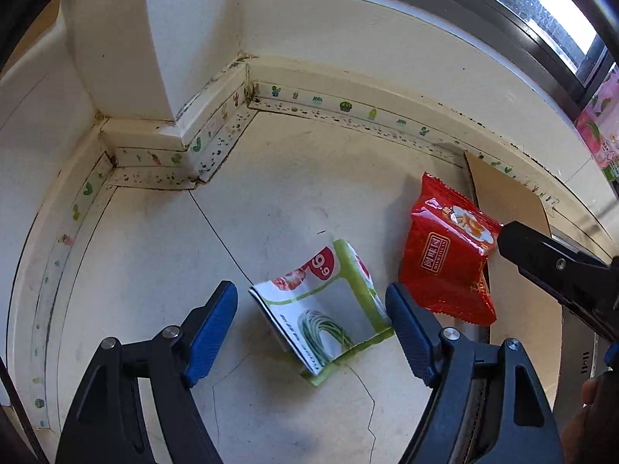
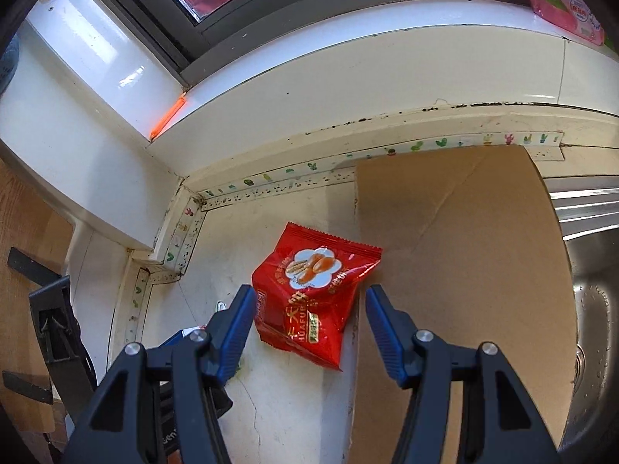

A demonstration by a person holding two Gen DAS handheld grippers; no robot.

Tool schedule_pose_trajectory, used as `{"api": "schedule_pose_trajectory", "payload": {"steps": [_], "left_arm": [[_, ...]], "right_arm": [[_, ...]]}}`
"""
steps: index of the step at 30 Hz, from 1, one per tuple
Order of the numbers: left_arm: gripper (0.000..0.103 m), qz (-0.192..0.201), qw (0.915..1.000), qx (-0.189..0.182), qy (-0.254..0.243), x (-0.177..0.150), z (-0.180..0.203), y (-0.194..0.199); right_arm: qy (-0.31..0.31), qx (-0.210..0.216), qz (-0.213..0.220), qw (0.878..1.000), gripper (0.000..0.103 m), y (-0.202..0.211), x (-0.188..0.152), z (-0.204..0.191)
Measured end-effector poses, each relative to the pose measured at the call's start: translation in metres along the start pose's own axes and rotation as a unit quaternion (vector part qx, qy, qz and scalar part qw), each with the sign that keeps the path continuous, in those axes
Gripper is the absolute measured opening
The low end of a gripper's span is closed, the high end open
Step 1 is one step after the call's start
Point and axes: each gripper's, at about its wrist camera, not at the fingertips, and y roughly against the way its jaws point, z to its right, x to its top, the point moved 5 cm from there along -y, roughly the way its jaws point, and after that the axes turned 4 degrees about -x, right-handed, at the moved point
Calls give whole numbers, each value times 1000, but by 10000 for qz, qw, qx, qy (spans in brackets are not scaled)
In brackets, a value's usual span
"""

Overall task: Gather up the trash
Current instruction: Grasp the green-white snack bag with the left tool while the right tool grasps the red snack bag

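Your left gripper point(image 1: 311, 321) is spread wide around the folded leaflet point(image 1: 323, 309) on the counter point(image 1: 154, 251), red packet point(image 1: 448, 259) right of it. Only your right view shows the sink point(image 2: 592, 309); there your right gripper point(image 2: 309, 321), apart, flanks the packet straddling the cardboard point(image 2: 464, 232) edge.

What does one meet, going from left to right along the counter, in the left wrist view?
Green and white packet → red snack packet → cardboard sheet → tip of the right gripper.
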Motion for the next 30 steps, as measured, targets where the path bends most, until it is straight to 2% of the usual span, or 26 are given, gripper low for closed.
{"api": "schedule_pose_trajectory", "payload": {"steps": [2, 6, 8, 11, 14, 16, 19, 22, 30], "left_arm": [[62, 34, 10000, -80, 48, 2, -4, 1], [47, 44, 9995, -295, 87, 5, -11, 6], [35, 135, 9993, -359, 44, 6, -11, 13], [30, 246, 9993, -273, -89, 5, -12, 21], [28, 305, 9991, -250, -152, 2, -16, 29], [27, 320, 9990, -258, -155, -1, -20, 33], [26, 316, 9990, -281, -137, -9, -28, 40], [25, 288, 9991, -290, -116, -17, -33, 47], [24, 290, 9985, -433, -156, -61, -39, 98]], "right_arm": [[78, -70, -30, 9999, 60, -8, 0, -5], [258, -279, -109, 9992, 60, -25, -2, -13], [277, -367, -122, 9989, 60, -31, -4, -16], [413, -568, -131, 9974, 60, -42, -6, -22], [651, -758, -103, 9949, 59, -47, -9, -28], [800, -896, -49, 9927, 46, -47, -11, -32], [805, -887, -59, 9928, 35, -45, -14, -34], [703, -830, -99, 9940, 28, -38, -19, -33], [656, -462, -78, 9967, 24, 28, -59, -35]]}}
